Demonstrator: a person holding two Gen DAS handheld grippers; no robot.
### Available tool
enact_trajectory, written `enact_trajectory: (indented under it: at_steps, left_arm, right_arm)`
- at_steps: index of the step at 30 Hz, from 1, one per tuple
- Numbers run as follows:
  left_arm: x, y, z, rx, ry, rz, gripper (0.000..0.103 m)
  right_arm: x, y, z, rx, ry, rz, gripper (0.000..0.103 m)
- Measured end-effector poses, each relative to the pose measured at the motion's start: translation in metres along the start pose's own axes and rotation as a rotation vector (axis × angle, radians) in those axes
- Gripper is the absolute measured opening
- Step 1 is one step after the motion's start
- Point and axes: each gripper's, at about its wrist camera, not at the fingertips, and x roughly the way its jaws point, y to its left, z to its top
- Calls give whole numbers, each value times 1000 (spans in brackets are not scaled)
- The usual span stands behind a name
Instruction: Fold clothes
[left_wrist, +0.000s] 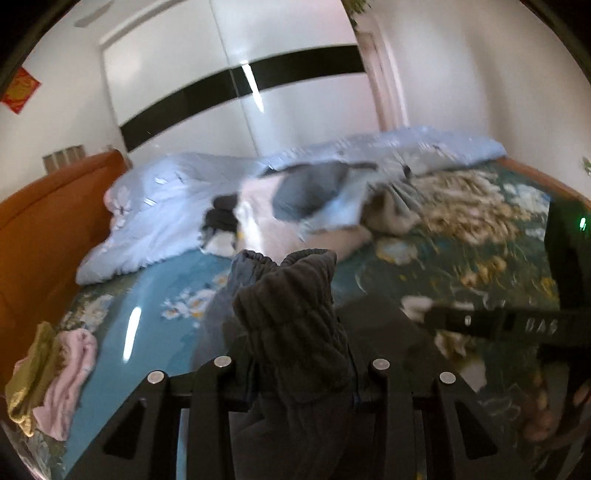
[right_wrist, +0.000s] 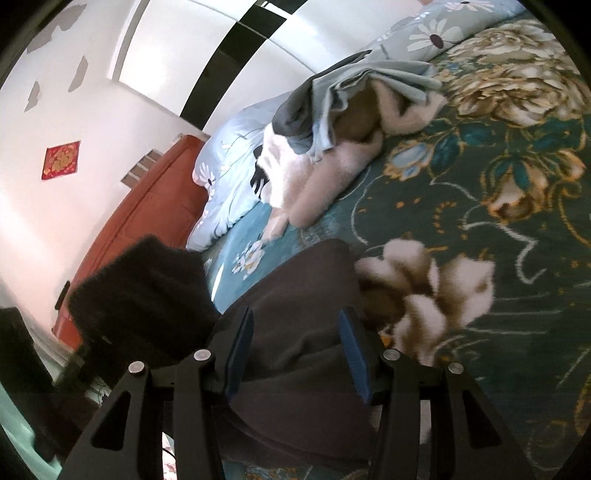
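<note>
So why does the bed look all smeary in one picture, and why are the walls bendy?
Left wrist view: motion blur smears the heap of clothes and blanket; the dark trousers in the left gripper stay sharper. Right wrist view: mostly crisp. Both views: the fisheye lens bends the wardrobe and darkens the corners.

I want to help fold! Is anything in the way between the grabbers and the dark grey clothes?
No. The dark grey ribbed garment already sits between the left gripper fingers, and its cloth lies between the right gripper fingers too.
</note>
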Motion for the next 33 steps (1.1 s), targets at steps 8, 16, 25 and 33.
enact_trajectory:
  at_steps: [8, 16, 25, 33]
  left_arm:
    - [8, -7, -13, -16, 23, -92, 39]
    - [-11, 42, -7, -315, -23, -391, 56]
    - [-14, 133, -50, -578, -40, -146, 57]
    - [21, 100, -65, -457, 111, -99, 57]
  right_arm:
    - [-9, -7, 2, 16, -14, -12, 51]
    - [-3, 4, 4, -13, -9, -11, 51]
    - [-8, 38, 1, -112, 22, 98, 58]
    - [12, 50, -7, -108, 97, 127, 77]
